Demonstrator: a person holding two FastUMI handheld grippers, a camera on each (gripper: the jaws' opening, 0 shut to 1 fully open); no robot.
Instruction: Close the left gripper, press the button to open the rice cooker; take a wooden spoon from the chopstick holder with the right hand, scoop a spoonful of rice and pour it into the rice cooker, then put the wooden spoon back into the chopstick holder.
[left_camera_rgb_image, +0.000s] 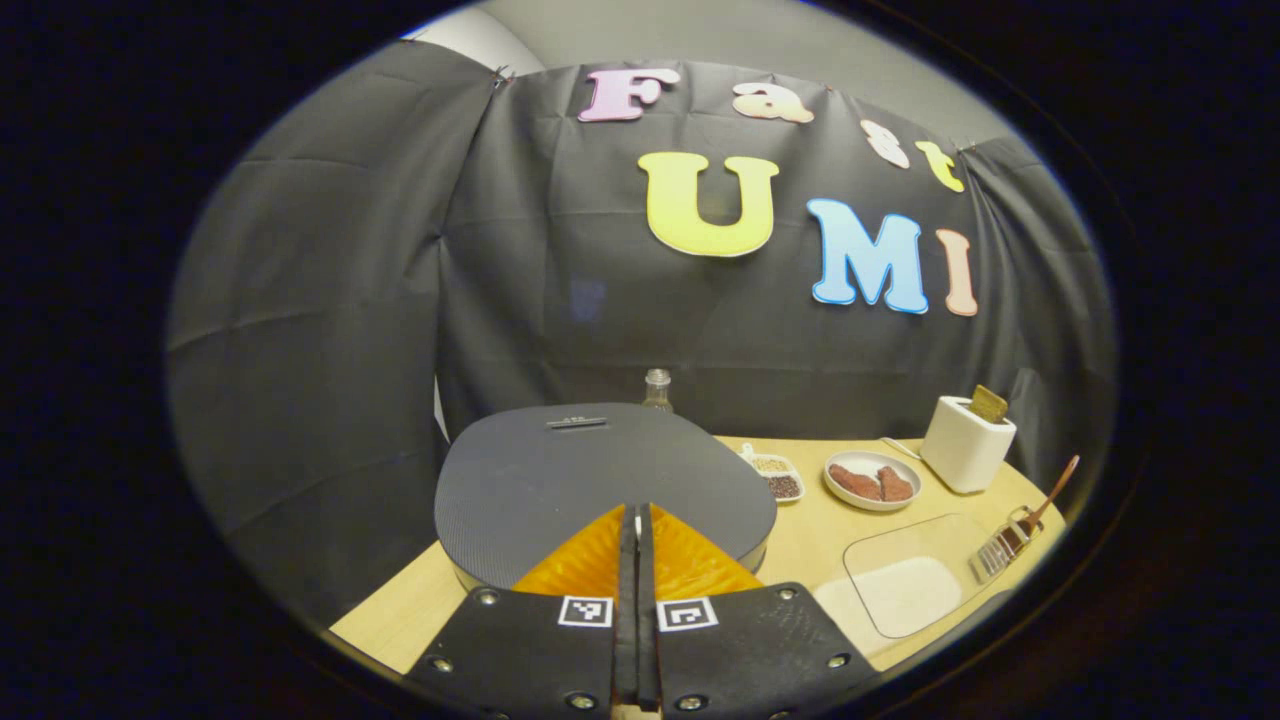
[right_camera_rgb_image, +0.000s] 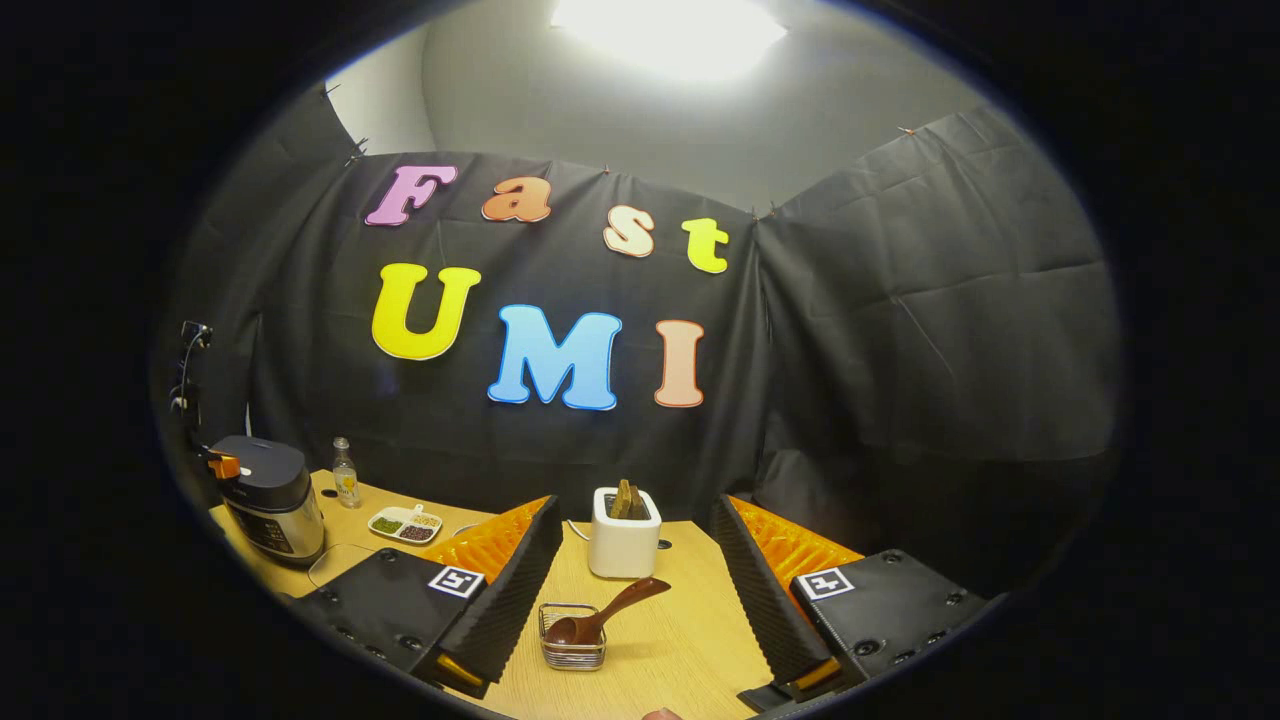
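Your left hand-held gripper (left_camera_rgb_image: 636, 560) has 2 flat dark plates at its base, each with round silvery screws near the edges and a small square black-and-white marker at the inner corner. Ahead of the plates, ribbed panels taper forward to a thin centre seam. Your right hand-held gripper (right_camera_rgb_image: 634, 590) has the same build: 2 dark plates with screws, 1 square marker on each, and fingers (right_camera_rgb_image: 512, 585) with ridged, corrugated inner faces backed by ribbed panels.
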